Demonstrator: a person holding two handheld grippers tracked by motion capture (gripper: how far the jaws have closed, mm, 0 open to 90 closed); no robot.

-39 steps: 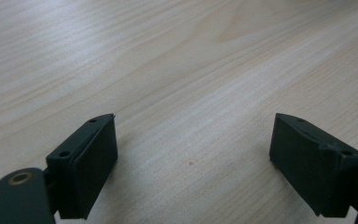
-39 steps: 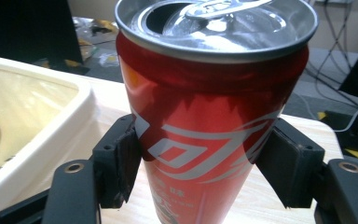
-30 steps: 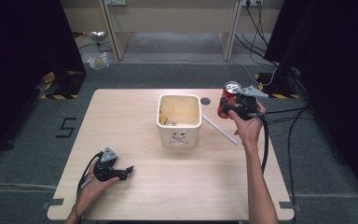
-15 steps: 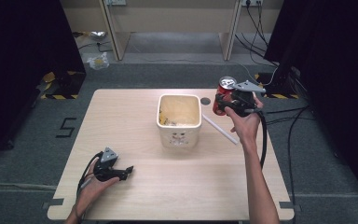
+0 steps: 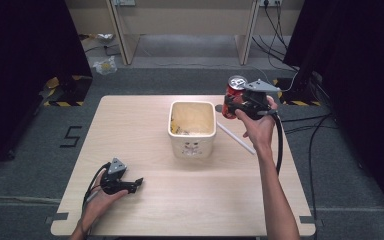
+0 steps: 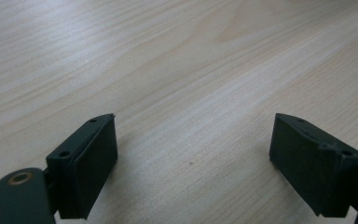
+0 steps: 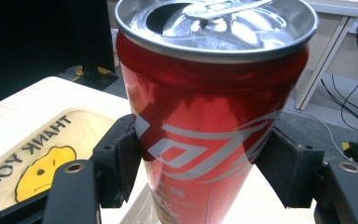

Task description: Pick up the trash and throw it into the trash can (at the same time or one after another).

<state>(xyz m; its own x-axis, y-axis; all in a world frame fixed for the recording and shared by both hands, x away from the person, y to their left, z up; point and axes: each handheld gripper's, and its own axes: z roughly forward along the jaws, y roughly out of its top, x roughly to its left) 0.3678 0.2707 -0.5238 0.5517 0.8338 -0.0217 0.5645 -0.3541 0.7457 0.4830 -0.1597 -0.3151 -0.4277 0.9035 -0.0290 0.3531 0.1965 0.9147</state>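
Note:
A red drink can with an opened silver top hangs in the air to the right of the cream square bin, at the table's far right. My right gripper is shut on the can's lower body, one black jaw on each side. The bin stands at the table's middle and holds some yellowish scraps; its side bears a printed face. My left gripper rests on the wood near the front left corner, open, with bare tabletop between its jaws.
A white stick lies on the table right of the bin, below the right hand. A small dark disc sits near the far edge. Cables trail over the floor at right. Desk legs stand beyond.
The right gripper has lifted the can higher and shifted it left, toward the bin's far right corner. The left gripper has stayed still.

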